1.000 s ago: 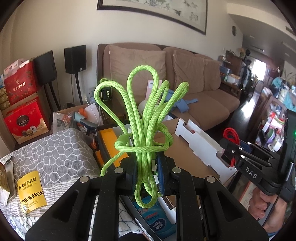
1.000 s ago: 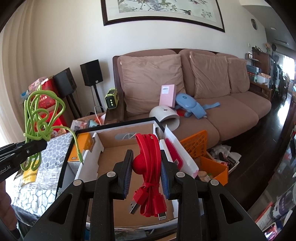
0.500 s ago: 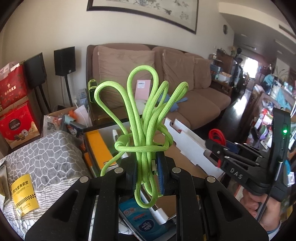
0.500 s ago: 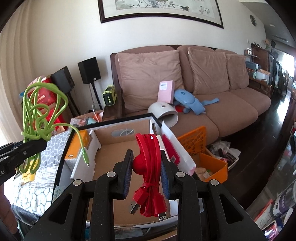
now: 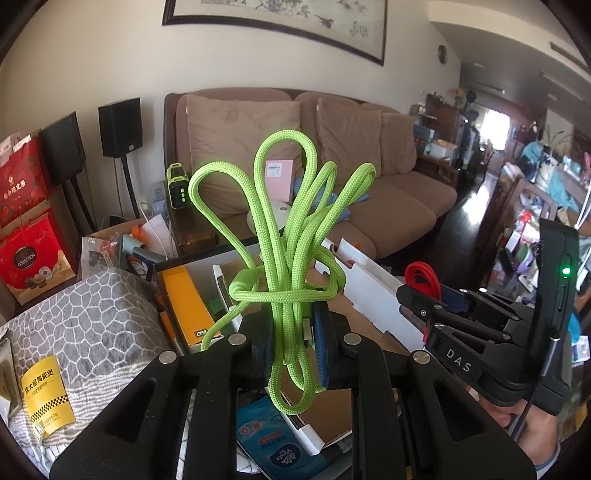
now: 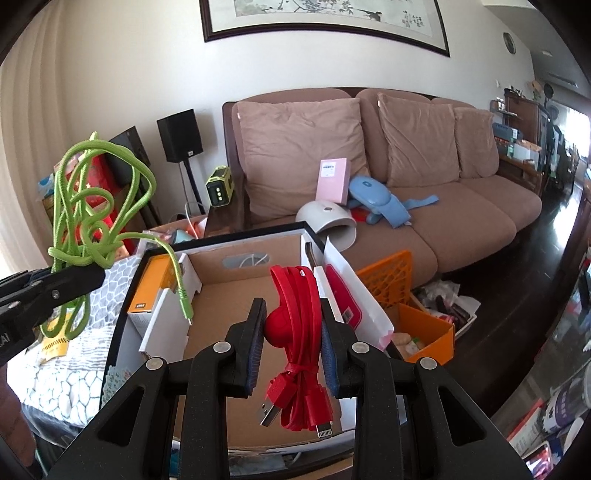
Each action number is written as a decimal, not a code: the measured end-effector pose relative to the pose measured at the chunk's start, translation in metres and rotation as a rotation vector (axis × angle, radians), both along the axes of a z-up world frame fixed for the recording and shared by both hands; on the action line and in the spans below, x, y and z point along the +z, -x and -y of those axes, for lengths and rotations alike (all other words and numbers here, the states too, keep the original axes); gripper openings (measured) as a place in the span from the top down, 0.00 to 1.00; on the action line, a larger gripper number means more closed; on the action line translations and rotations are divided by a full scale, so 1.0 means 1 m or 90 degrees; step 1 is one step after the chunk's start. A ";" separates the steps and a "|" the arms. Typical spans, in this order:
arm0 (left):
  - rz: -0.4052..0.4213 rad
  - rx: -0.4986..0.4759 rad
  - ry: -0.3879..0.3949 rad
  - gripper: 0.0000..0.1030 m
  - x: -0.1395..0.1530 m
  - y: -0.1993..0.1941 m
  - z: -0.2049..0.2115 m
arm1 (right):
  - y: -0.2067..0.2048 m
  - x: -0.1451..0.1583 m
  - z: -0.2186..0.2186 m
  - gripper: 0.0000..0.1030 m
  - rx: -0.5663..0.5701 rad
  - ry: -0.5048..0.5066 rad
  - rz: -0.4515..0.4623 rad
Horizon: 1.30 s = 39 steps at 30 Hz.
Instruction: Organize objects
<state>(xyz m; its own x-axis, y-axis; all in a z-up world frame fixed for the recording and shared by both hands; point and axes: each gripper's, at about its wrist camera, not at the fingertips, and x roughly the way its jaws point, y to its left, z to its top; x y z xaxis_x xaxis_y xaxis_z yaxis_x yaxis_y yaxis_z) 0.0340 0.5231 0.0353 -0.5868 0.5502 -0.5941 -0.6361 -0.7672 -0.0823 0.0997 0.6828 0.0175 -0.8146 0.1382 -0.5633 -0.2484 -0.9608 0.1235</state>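
honestly both bundles are light and floppy: left claw (image 5: 295, 347) pinches the green cord (image 5: 291, 236) mid-bundle, right claw (image 6: 291, 343) clamps the red cable (image 6: 301, 332), loose plugs will dangle.

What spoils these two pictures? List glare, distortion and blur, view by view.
Left wrist view: strong fisheye bend, dark corners, the window at far right blown out, the green cable sharp in the left tongs. Right wrist view: the same bend curves the picture frame, glare on the dark floor, the red cable crisp, no motion blur.
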 end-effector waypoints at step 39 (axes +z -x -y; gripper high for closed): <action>0.028 0.017 0.002 0.84 -0.024 0.019 -0.007 | -0.005 -0.001 -0.002 0.74 0.014 0.011 -0.002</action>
<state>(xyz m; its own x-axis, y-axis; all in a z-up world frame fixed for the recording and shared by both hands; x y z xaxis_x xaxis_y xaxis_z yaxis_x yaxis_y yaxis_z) 0.0154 0.5306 0.0114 -0.5745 0.5327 -0.6214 -0.6118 -0.7838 -0.1063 0.1043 0.6847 0.0170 -0.8189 0.1099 -0.5633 -0.2266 -0.9637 0.1414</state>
